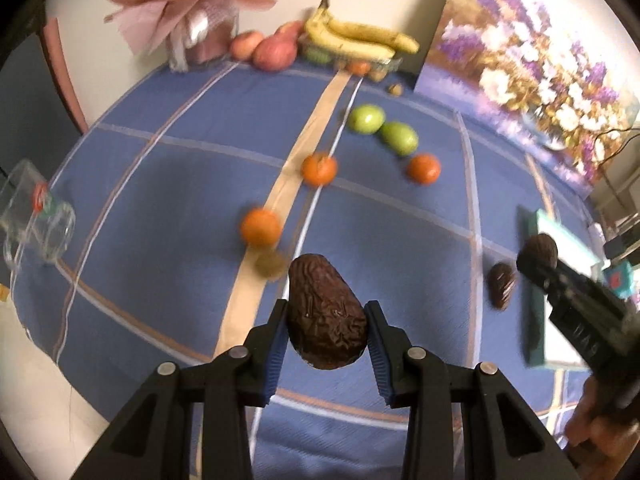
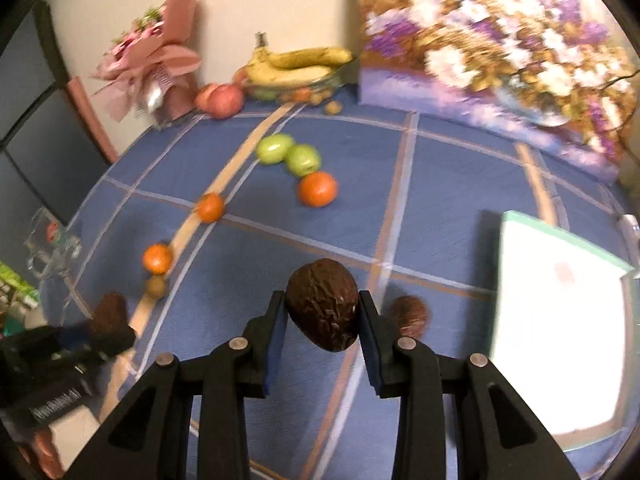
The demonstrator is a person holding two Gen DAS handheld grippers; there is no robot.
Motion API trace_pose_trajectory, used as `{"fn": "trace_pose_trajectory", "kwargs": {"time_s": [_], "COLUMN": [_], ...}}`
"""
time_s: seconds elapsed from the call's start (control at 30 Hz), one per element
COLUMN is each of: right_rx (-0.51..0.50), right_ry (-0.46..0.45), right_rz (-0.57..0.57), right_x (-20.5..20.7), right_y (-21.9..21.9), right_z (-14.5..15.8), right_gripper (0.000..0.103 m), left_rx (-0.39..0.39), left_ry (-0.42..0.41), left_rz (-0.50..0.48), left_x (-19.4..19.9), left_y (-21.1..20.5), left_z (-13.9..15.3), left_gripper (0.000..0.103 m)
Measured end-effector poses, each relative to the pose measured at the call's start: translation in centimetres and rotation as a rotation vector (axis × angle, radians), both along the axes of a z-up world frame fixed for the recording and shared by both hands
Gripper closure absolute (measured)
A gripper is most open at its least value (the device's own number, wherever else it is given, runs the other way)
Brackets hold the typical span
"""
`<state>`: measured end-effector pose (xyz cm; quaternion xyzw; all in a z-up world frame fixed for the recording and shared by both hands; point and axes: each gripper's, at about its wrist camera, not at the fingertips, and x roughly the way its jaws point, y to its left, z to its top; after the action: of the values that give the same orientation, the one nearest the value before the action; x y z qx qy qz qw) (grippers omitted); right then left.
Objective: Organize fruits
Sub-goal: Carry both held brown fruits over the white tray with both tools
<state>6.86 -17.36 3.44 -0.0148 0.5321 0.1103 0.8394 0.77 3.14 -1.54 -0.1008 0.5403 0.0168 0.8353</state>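
Left gripper (image 1: 326, 320) clenched on avocado (image 1: 326, 316), lower centre, clear of cloth (image 1: 160, 184) for carrying. Right gripper (image 2: 322, 314) grips second avocado (image 2: 323, 304) likewise. Third avocado (image 1: 502, 285) on cloth, right; probably grouping avocados.

Left gripper (image 1: 326, 314): pointing steeply down, jaws narrowed, blue pads (image 1: 276, 354) pressed on both flanks of dark wrinkled avocado (image 1: 326, 316), fruit clear of cloth. Right gripper (image 2: 322, 306): same steep downward pitch, jaws narrowed, pads clamped on second avocado (image 2: 322, 304), also off surface. In left view, right gripper at right edge, hand (image 1: 600, 436) below it. In right view, left gripper low at left edge
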Motion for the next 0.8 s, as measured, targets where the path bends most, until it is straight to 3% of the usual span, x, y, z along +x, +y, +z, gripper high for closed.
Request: {"fn": "trace_pose_trajectory", "kwargs": {"time_s": [0.4, 0.63, 0.8], "right_rx": [-0.118, -0.170, -0.185], "right_ry": [0.012, 0.065, 0.096], "right_rz": [-0.319, -0.510, -0.587], "right_x": [1.6, 1.7, 2.0], "right_y": [-11.2, -19.3, -22.9], "right_z": [1.3, 0.5, -0.2], "right_gripper": [0.067, 0.067, 0.067], "left_rx": [-0.047, -0.090, -0.100], "left_ry": [-0.050, -0.011, 0.025], "left_rz": [-0.158, -0.269, -0.354], "left_x": [5.5, 8.1, 9.5], "left_y": [-10.1, -18.1, -23.7], "left_z": [4.7, 4.1, 2.4], "left_gripper": [0.063, 0.063, 0.063]}}
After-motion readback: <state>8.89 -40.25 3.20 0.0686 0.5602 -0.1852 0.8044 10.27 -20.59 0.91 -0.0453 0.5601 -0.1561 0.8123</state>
